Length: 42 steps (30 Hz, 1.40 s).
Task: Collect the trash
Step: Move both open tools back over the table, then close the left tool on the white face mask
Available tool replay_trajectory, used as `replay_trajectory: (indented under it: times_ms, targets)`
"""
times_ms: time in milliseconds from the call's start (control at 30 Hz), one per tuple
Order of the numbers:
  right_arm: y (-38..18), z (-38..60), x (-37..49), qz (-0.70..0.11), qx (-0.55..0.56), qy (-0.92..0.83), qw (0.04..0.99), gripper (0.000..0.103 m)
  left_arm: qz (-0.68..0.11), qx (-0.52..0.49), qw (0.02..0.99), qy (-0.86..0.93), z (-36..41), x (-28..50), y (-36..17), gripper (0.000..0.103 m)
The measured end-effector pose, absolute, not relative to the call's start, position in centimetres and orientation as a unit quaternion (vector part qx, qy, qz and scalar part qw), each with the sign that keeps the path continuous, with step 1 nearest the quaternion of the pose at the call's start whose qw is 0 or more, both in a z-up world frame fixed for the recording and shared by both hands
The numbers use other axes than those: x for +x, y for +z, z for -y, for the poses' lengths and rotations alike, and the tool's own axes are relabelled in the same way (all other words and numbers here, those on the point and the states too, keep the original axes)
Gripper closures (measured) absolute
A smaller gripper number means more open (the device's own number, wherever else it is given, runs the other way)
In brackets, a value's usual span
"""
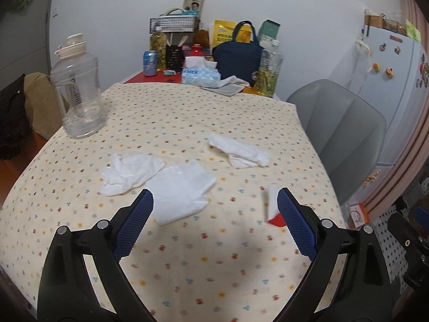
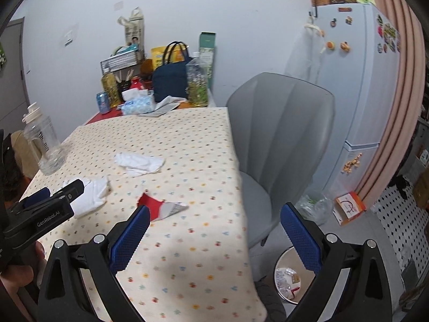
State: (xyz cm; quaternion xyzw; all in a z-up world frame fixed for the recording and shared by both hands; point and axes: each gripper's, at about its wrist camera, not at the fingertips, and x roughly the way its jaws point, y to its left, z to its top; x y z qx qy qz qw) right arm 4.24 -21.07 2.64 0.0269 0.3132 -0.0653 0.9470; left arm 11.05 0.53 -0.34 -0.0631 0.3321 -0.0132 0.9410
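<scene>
Three crumpled white tissues lie on the dotted tablecloth: one at left point(image 1: 131, 173), a flat one point(image 1: 181, 191) beside it, one farther right point(image 1: 240, 151). A red and silver wrapper point(image 1: 273, 209) lies near the right edge; it also shows in the right wrist view point(image 2: 163, 206). My left gripper point(image 1: 215, 201) is open and empty, hovering just short of the flat tissue. My right gripper point(image 2: 214, 214) is open and empty over the table's right edge, near the wrapper. A round trash bin point(image 2: 291, 279) with litter inside stands on the floor below.
A clear water jug point(image 1: 77, 91) stands at the table's left. A tissue box point(image 1: 199, 73), a can, bottles and a navy bag point(image 1: 237, 59) crowd the far end. A grey chair point(image 2: 278, 139) stands at the right, with a fridge point(image 2: 362, 80) behind it.
</scene>
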Motion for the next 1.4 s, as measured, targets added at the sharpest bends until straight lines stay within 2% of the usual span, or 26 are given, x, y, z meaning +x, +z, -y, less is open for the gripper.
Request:
replay_trajectory:
  times_ms: [533,1000,1100,1167,1200,1267,1400]
  targets:
    - [-0.6,17.7,8.0,-0.353,0.018,-0.039,0.935,0.011,-0.387,-0.082,0.918,0.011,-4.1,14.0,-5.1,0.011]
    - [-2.9,17.8,11.0,-0.385,0.022,-0.029,0.922,0.008,-0.433,-0.063,0.899,0.023,-2.9,17.6,-8.6,0.021]
    - [-3.3,17.3,11.6,-0.391,0.019,-0.023,0.92,0.008,-0.427,-0.059,0.902,0.028,-2.8,17.9,-8.5,0.036]
    - [-3.7,16.7,12.1,-0.397,0.016,-0.017,0.918,0.008,-0.423,-0.064,0.903,0.031,-2.9,18.0,-8.4,0.065]
    - [-3.8,16.4,12.3,-0.398,0.013,-0.015,0.917,0.008,-0.422,-0.067,0.903,0.032,-3.2,18.1,-8.4,0.07]
    - [-4.2,15.7,12.7,-0.403,0.008,-0.01,0.915,0.008,-0.422,-0.078,0.903,0.026,-3.5,18.4,-8.4,0.091]
    - [-5.0,14.6,13.6,-0.414,0.004,0.0,0.91,0.008,-0.421,-0.091,0.902,0.017,-4.0,18.5,-8.5,0.096]
